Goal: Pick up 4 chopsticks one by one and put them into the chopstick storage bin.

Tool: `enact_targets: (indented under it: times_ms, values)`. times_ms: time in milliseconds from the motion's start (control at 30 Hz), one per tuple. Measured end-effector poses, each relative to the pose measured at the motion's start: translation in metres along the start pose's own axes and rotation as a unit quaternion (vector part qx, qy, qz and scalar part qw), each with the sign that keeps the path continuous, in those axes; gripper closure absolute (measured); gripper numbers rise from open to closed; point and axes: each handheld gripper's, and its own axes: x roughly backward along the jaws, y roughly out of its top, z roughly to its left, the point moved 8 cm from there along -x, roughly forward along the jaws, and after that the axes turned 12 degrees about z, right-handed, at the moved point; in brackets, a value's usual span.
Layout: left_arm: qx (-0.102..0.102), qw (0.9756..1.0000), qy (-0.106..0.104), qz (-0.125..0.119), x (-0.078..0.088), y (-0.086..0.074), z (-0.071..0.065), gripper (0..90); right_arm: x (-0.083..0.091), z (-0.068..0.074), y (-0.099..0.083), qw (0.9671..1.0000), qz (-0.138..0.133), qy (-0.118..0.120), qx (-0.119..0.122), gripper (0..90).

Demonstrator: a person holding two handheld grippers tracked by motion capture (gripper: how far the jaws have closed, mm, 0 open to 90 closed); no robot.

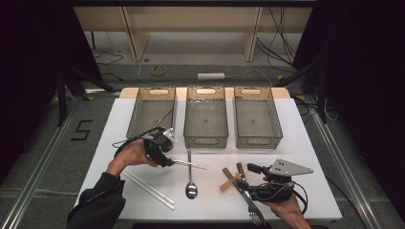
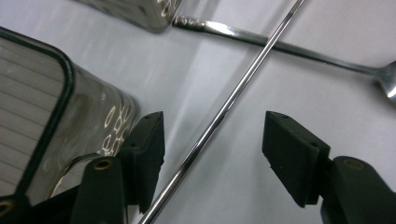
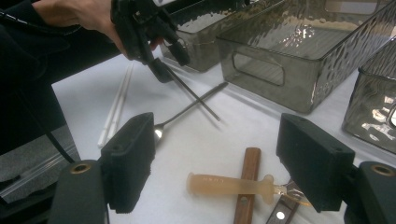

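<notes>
Three bins (image 1: 206, 117), one spoon (image 1: 190, 183), two white chopsticks (image 1: 149, 189).

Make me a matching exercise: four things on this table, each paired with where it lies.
Things:
1. metal chopstick
2. spoon
3. white chopsticks
4. fork

Places:
A. near the front edge, by the right hand
B. between the left tongs' open jaws
C. front left, near the sleeve
D. middle of the table, bowl toward the person

Pairs: 1-B, 2-D, 3-C, 4-A
</notes>
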Motion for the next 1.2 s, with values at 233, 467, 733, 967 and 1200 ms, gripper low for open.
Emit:
enact_targets:
  times_ms: [233,467,733,967,1200]
  values:
    - [-0.009,0.9998,-0.003,0.017,-0.006,-0.001,0.002,47.4,0.0,0.0,0.0,1.0,0.001,0.001,0.0,29.2]
    - [-0.012,0.9997,-0.005,0.019,-0.012,0.001,0.003,52.6,0.0,0.0,0.0,1.0,0.001,0.001,-0.001,29.2]
    - [-0.024,0.9993,-0.008,0.029,-0.014,0.001,0.002,57.8,-0.001,0.0,0.0,1.0,0.001,0.001,-0.001,29.2]
    - [-0.039,0.9983,-0.008,0.043,-0.018,0.001,-0.001,62.1,-0.001,0.0,-0.001,1.0,0.002,0.001,-0.001,29.2]
    - [-0.052,0.9978,-0.005,0.042,-0.018,0.001,-0.004,69.0,0.0,0.0,-0.001,1.0,0.002,0.0,-0.001,29.2]
